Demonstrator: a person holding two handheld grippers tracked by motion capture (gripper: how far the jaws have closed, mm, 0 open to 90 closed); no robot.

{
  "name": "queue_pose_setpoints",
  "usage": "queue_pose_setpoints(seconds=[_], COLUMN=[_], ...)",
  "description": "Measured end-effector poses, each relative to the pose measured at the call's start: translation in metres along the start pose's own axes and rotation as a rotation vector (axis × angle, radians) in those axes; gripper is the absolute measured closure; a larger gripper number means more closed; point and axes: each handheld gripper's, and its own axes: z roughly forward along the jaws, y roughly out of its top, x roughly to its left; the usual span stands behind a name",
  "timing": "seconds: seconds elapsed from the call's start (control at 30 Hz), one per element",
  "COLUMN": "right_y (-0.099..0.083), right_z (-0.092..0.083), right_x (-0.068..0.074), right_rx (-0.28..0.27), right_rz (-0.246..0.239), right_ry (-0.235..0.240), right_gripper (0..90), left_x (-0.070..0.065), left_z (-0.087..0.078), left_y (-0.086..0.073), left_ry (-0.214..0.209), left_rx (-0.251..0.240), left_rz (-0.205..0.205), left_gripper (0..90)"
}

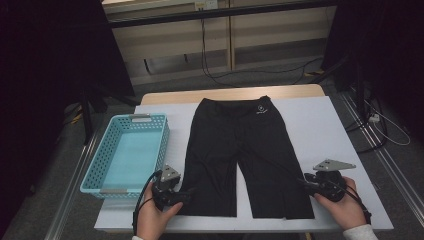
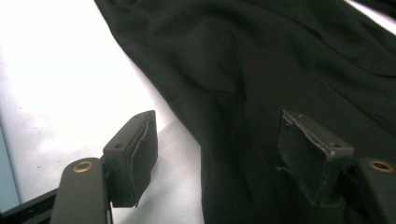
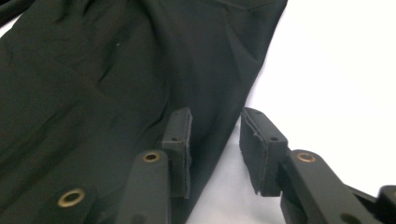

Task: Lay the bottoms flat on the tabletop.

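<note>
While the black cloth shorts (image 1: 241, 155) lie flat on the white table (image 1: 320, 125), waistband away from the person, the left gripper (image 1: 186, 196) straddles one leg's outer hem, jaws apart. The right gripper (image 3: 215, 149) brackets the other hem, still not pinching. The high view adds a turquoise perforated plastic basket (image 1: 127, 152) left of the shorts.
</note>
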Motion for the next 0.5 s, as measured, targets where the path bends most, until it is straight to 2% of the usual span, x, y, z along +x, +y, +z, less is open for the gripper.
queue_pose_setpoints(seconds=[0.03,0.2,0.33,0.43,0.5], right_y=[0.0,-0.0016,-0.0029,-0.0037,-0.0036], right_z=[-0.0006,-0.0026,-0.0045,-0.0052,-0.0056], right_x=[0.0008,0.0034,0.0037,0.0042,0.0039], right_rx=[0.004,0.012,0.02,0.022,0.025], right_rz=[-0.002,-0.008,0.002,0.004,0.007], right_ry=[0.002,0.013,0.033,0.04,0.044], right_gripper=[67.5,74.0,86.3,89.6,90.0], left_x=[0.0007,0.0011,-0.0011,-0.003,-0.0032], left_z=[-0.0005,-0.0036,-0.0073,-0.0086,-0.009], left_y=[0.0001,-0.0001,0.0006,0.0015,0.0017], left_ry=[0.004,0.021,0.012,-0.004,-0.024], left_rx=[0.004,0.011,0.039,0.054,0.061], left_rz=[0.006,-0.018,-0.016,-0.028,-0.053], left_gripper=[30.4,39.4,57.6,68.3,74.8])
